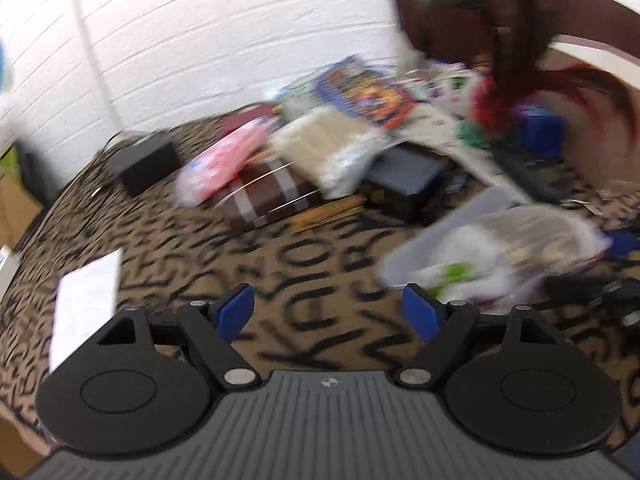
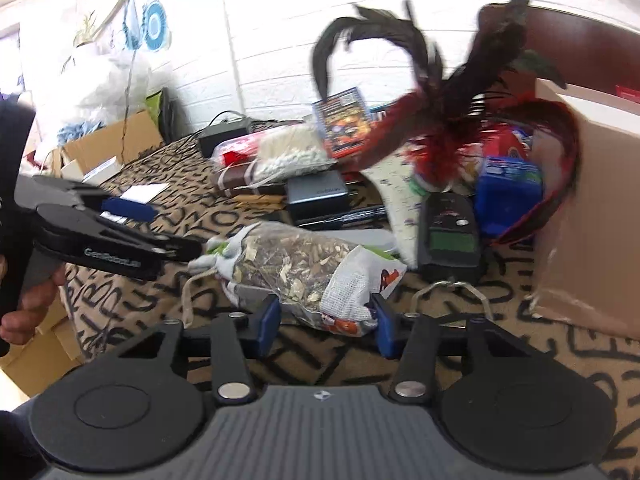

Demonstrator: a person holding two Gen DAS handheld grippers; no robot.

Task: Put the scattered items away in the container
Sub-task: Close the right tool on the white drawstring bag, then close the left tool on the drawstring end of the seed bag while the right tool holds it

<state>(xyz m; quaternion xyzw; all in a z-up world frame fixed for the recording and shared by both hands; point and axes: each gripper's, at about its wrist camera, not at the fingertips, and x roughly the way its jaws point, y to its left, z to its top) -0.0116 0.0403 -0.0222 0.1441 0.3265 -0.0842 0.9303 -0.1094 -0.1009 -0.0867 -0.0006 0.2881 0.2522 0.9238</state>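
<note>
While the right tongs [image 2: 326, 322] are clamped on the near end of the bag [image 2: 296, 276], both blue pads press its sides. No earlier picture is available, so only the present grip is stated. The bag is clear plastic with a white woven end and holds dry, chip-like material; it lies on its side on the patterned desk [image 2: 540, 360], directly ahead of the right tongs.

The left tongs [image 1: 330, 312] stand apart, with nothing between the fingers [image 1: 236, 312]. They are over bare desk, and the same bag [image 1: 500, 256] lies ahead and to their right, blurred. In the right wrist view the left tongs [image 2: 160, 236] enter from the left, held by a hand [image 2: 24, 308], with their tips just beside the far, tied end of the bag; contact cannot be confirmed.

Beyond the right tongs:
- a black handheld device [image 2: 450, 236] stands ahead and slightly right, near the bag;
- a bunch of red and dark feathers [image 2: 440, 120] rises above it;
- a blue box [image 2: 510, 188] sits behind the device;
- a cardboard box [image 2: 592, 208] stands to the right, on the desk;
- a grey case [image 2: 318, 196] and a pile of packets lie farther ahead.

A white card [image 1: 86, 300] lies on the desk left of the left tongs.
</note>
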